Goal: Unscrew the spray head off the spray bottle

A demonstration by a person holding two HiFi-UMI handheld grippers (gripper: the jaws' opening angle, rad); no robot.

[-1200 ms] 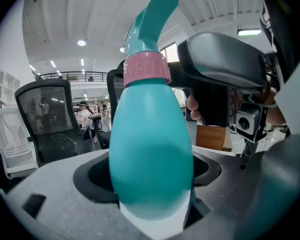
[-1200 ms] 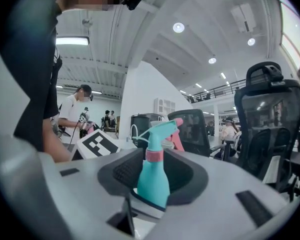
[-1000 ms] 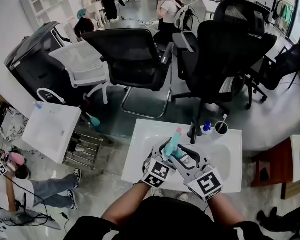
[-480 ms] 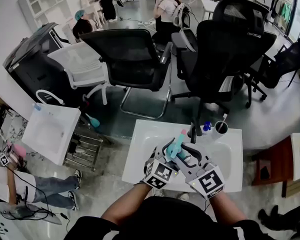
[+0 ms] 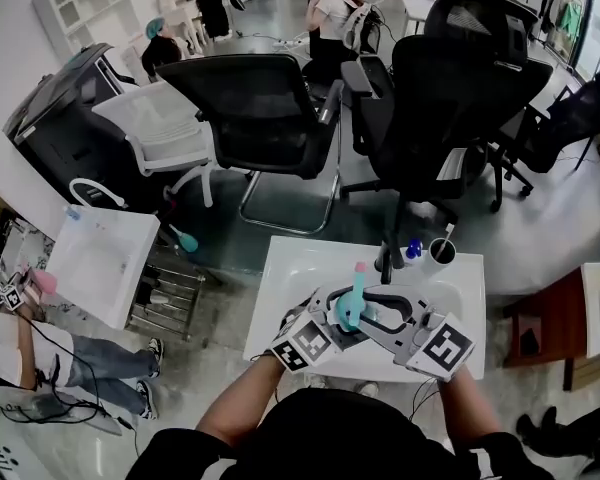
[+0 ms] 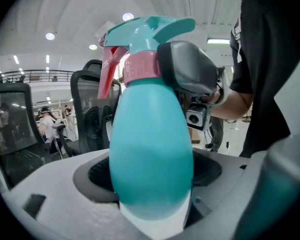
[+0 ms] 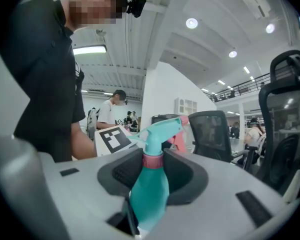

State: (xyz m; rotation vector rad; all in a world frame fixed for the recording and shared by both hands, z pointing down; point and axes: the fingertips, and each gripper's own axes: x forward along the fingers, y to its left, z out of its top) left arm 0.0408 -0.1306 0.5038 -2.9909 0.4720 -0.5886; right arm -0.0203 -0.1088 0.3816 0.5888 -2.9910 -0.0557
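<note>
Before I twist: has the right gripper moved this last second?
Yes. The right gripper swung its marker cube rightwards, now opposite the cup; its tongs just closed on the spray head.

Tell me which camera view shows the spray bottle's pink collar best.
The left gripper view: the pink collar is large and sharp there. The right gripper view shows it smaller. The head view barely shows it.

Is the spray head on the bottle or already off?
On: the spray head sits on its pink collar atop the spray bottle.
</note>
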